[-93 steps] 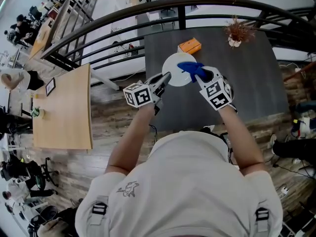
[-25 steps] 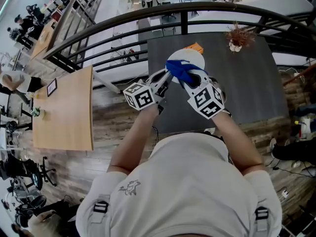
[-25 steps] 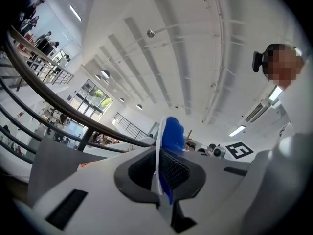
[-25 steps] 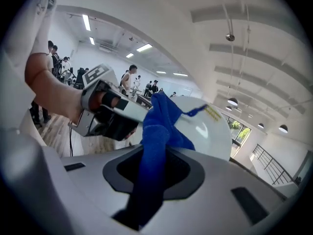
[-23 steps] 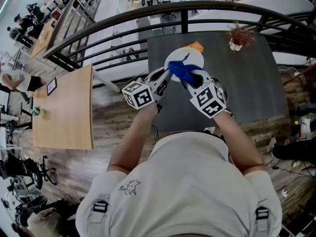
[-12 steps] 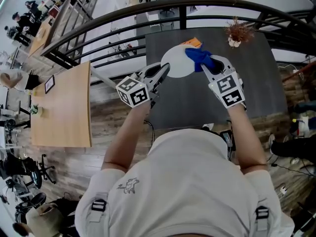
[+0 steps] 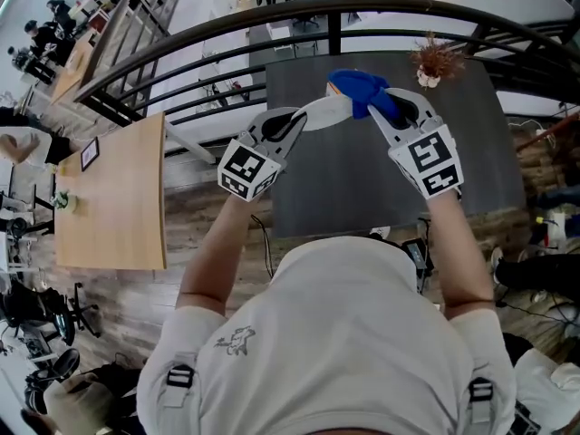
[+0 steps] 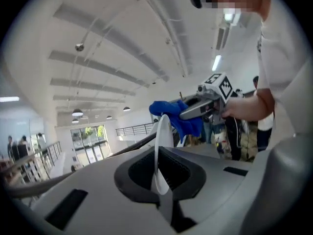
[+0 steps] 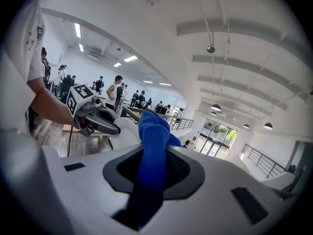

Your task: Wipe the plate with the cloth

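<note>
Above table (image 7: 362, 179), left tongs (image 7: 302, 119) clamp plate (image 7: 330, 111), right tongs (image 7: 382, 107) clamp cloth (image 7: 356, 88) hiding plate's far edge

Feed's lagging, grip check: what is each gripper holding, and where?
Left gripper is shut on the rim of the white plate; right gripper pinches the blue cloth by one end.

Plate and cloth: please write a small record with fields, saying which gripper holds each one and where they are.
plate: white, lifted, turned on edge
left gripper: shut on the plate's rim
cloth: blue, at the plate's far rim
right gripper: shut on the cloth
table: dark, below both grippers
</note>
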`<state>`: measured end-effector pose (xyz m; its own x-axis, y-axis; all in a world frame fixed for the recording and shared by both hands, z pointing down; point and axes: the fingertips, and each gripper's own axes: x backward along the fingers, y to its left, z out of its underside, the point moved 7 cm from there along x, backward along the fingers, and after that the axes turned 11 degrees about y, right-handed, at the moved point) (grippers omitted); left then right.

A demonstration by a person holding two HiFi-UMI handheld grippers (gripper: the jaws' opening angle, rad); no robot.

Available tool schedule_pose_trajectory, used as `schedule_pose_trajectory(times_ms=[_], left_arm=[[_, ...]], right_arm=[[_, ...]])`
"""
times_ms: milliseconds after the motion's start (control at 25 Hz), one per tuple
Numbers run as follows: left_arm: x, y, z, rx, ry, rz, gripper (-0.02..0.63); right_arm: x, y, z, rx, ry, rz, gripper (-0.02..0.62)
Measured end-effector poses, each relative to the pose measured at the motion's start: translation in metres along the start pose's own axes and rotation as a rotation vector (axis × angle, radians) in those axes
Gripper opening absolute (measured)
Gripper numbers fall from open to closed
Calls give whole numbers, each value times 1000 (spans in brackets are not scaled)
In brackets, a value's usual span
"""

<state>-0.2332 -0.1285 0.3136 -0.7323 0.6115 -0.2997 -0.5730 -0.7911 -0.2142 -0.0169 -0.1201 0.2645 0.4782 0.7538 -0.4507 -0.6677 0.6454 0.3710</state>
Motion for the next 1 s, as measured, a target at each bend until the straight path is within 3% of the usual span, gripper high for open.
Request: schedule_pose_trajectory(times_ms=[280,600,720,840,1000], left_arm=[[8,-23,-14,-412,93,-145,17],[2,-53,-22,-817,163,-203,17],[1,-63,-23,-919,151,-196,17],[4,-68,-30,-956,112,-190,17],[15,-79,-29,-1018,87,-175,17]], right_arm=[[5,2,-13,-21,-44,-64,91],[16,28,-45,10,-95,-212,91],[16,47,-57,49,-85,-291,91],[8,62,-54,86,-37,-353,91],[6,60,-26,37,11,-417,91]])
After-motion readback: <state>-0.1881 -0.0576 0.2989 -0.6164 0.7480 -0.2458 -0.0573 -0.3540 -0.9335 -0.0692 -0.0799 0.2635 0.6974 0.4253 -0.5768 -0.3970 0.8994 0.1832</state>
